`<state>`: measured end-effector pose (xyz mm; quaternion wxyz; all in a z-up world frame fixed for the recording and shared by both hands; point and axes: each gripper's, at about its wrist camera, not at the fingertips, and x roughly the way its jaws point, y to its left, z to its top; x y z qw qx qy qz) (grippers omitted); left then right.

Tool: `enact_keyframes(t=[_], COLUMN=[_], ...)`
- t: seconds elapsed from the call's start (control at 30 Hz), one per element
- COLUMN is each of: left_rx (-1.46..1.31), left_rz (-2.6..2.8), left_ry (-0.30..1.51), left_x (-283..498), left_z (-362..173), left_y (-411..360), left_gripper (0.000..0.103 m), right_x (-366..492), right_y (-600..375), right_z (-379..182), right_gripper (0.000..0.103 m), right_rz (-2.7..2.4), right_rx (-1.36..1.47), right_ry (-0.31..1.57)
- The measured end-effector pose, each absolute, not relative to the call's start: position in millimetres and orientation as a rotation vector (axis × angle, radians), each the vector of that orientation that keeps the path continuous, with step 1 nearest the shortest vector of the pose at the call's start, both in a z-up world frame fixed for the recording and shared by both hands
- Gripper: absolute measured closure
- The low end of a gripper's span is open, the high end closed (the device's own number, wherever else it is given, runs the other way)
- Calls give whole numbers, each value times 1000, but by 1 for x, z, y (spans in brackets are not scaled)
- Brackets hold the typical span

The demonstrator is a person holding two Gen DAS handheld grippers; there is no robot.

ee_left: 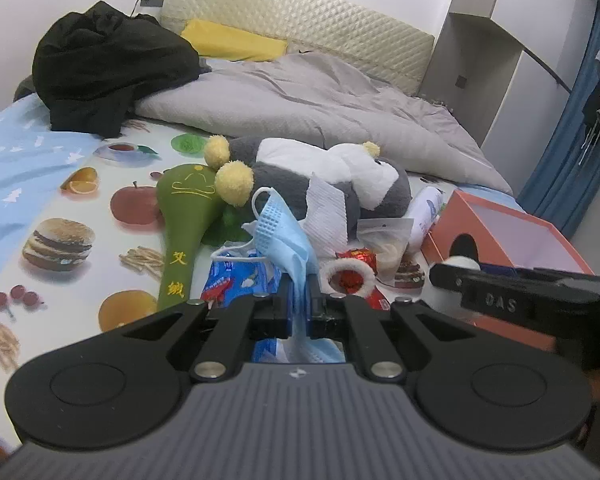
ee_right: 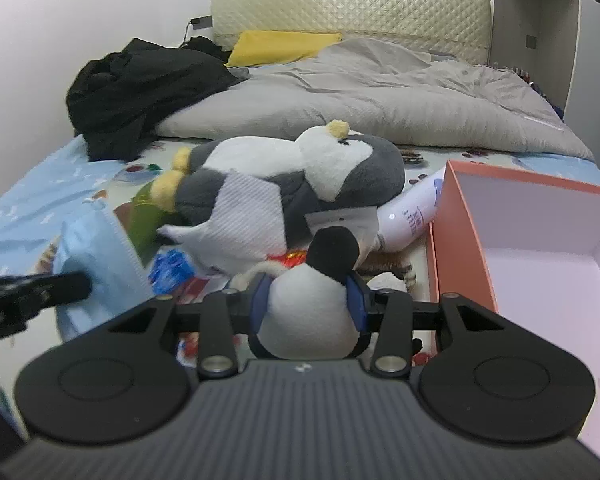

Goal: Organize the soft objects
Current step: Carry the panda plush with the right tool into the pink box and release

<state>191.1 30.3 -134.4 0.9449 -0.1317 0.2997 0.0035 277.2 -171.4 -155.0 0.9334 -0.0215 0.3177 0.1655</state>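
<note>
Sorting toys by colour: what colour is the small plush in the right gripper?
White with a black ear: small plush, clearest in the right wrist view.

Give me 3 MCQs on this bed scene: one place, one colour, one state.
1. Where is the orange box relative to the big penguin plush in the right wrist view?
A. To its right
B. To its left
C. On top of it

2. What colour is the face mask?
A. Pink
B. Light blue
C. Black

3. What is the right gripper doing?
A. Open, holding nothing
B. Closed on a tissue
C. Closed on a small black-and-white plush

Answers:
1 A, the box sits at the right of the frame beside the penguin.
2 B, pale blue pleats hang from the left gripper.
3 C, the blue pads press both of its sides.
</note>
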Motion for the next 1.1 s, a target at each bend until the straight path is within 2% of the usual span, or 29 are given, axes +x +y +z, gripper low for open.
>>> enact_keyframes(t=[0.63,0.83,1.1], left_rx=[-254,-274,-271], left_rz=[-39,-70,-144], left_ry=[677,683,625], left_x=[126,122,138], left_z=[-125,-98,-36], left_y=[-7,-20,-51], left_gripper=[96,96,96], right_x=[178,169,174], right_y=[-198,-213,-241], right_z=[-152,-120,-57], right_gripper=[58,58,58], right_rz=[367,348,319], right_rx=[66,98,96], right_ry=[737,702,620])
